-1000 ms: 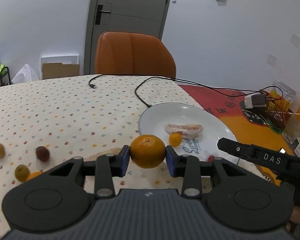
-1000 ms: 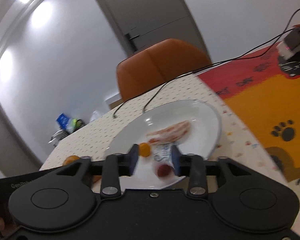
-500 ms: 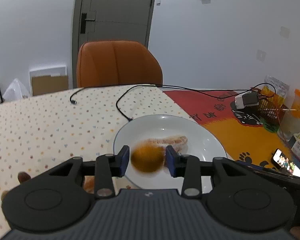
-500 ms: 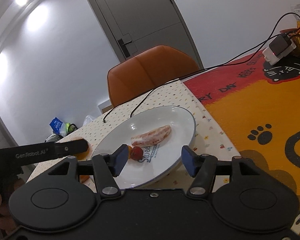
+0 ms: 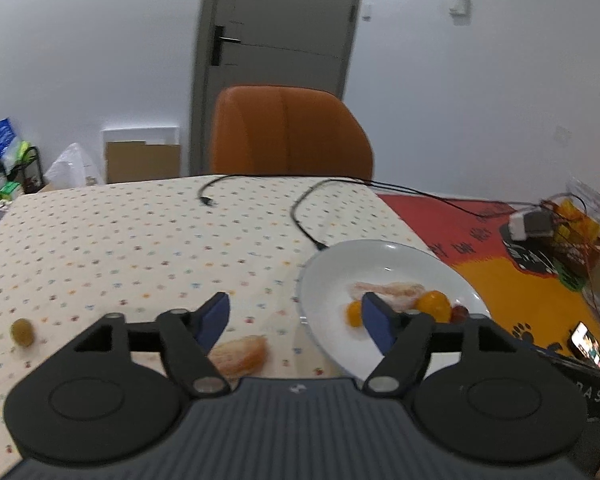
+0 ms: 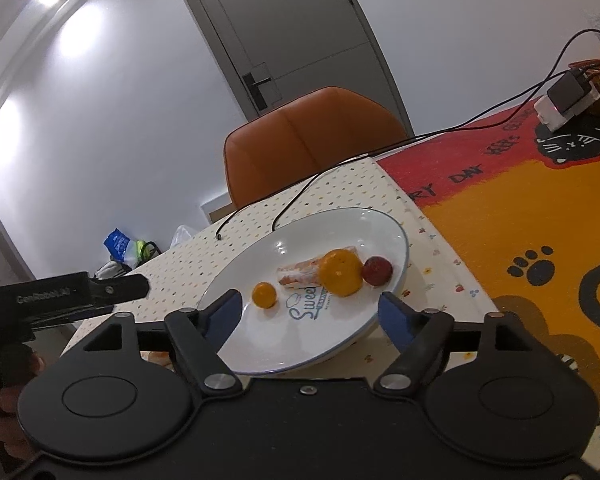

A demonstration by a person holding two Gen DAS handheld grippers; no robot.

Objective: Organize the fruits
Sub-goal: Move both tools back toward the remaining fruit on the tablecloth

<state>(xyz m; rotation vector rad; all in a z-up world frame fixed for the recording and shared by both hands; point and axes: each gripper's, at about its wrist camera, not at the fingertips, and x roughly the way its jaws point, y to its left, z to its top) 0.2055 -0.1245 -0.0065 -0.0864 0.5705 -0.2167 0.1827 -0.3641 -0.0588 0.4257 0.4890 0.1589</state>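
Four fruits lie on the plate [image 6: 396,240]; both tongs [image 5: 296,316] [image 6: 312,312] gape empty.

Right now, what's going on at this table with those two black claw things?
A person holds a claw in each hand and is gathering fruit onto a white plate. Both the left claw and the right claw are open and empty. On the plate lie a mandarin, a small orange fruit, a red fruit and a peeled pink segment. Another segment and a small green fruit lie on the dotted tablecloth.
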